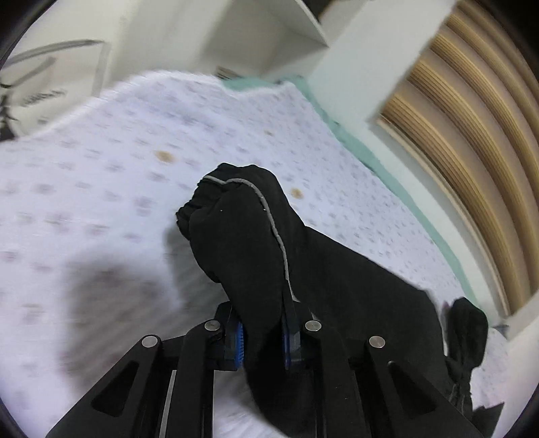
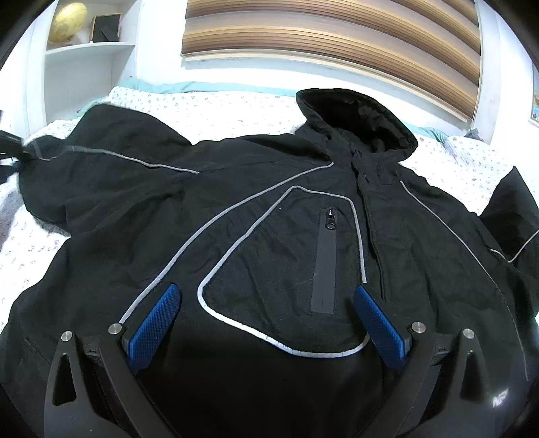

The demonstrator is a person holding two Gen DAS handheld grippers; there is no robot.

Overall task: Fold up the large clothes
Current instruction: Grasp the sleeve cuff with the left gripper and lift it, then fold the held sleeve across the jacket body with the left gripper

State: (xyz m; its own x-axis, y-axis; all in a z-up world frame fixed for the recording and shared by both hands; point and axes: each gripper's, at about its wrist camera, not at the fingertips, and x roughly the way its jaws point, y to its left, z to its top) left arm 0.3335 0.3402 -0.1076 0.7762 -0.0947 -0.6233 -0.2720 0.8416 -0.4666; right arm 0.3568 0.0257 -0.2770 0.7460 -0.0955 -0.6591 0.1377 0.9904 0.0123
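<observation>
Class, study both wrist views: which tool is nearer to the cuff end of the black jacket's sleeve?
Left. The left tool is shut on the sleeve near its cuff end. The right tool hangs open over the jacket chest, by the zipped pocket.

Room around my work area: bed, shelving, blind.

I face a bed (image 2: 209, 104) covered by a white spread with a small floral print; a teal sheet (image 2: 188, 87) shows along its far edge. Behind it hangs a slatted blind (image 2: 330, 43) in brown and tan bands, set in white walls (image 2: 158, 40). To the left, a white shelf unit (image 2: 89, 45) holds a yellowish globe (image 2: 67, 22) and a small dark frame (image 2: 106, 27). Lighting is bright and even.
</observation>
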